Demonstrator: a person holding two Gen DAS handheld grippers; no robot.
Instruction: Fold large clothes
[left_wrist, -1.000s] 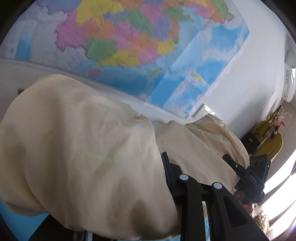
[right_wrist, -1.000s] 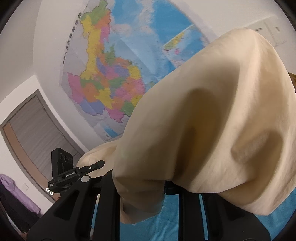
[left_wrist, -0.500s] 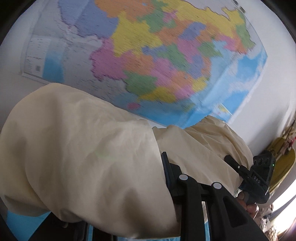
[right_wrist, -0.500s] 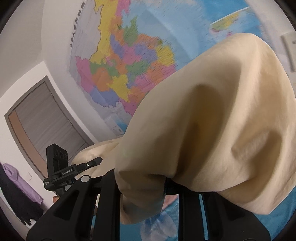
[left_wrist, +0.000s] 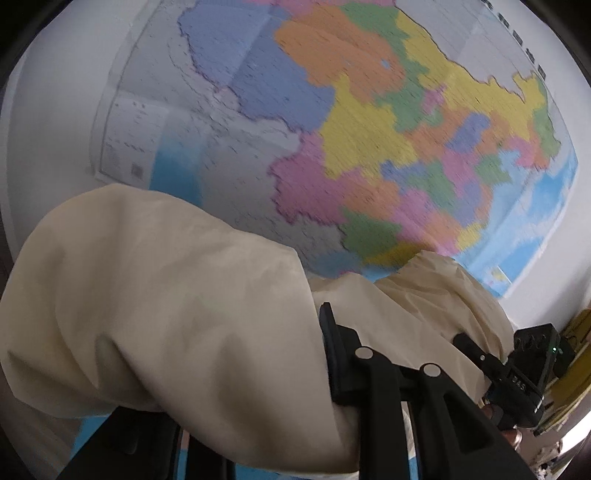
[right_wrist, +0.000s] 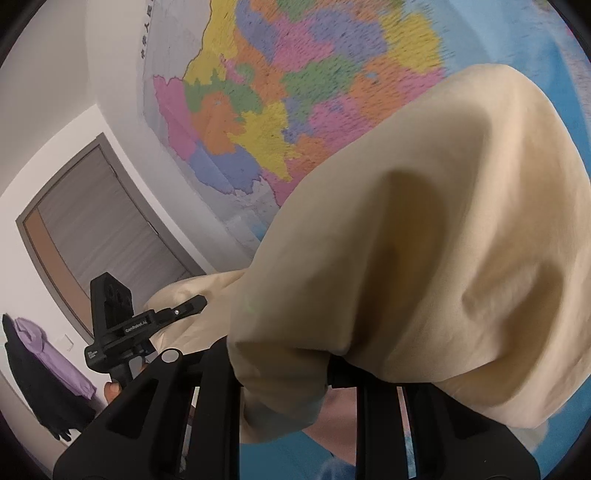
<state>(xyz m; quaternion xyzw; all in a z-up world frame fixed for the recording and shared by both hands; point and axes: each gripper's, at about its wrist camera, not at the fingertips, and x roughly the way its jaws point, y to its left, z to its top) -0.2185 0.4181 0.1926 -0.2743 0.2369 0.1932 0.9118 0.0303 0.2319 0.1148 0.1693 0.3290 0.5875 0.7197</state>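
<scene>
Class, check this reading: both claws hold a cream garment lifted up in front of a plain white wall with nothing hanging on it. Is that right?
Not quite. The wall is not bare: a large coloured map hangs on it, as both wrist views show. The rest stands: the left claw and the right claw each hold the cream garment lifted in front of that wall.

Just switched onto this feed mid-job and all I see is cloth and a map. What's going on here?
A person holds a gripper in each hand, and both are shut on one large cream garment, lifted up in front of a wall map. The left gripper has cloth bunched over its fingers. The right gripper is buried in it the same way. The cloth spans between them. No fold is visible yet. A blue surface shows below.
</scene>
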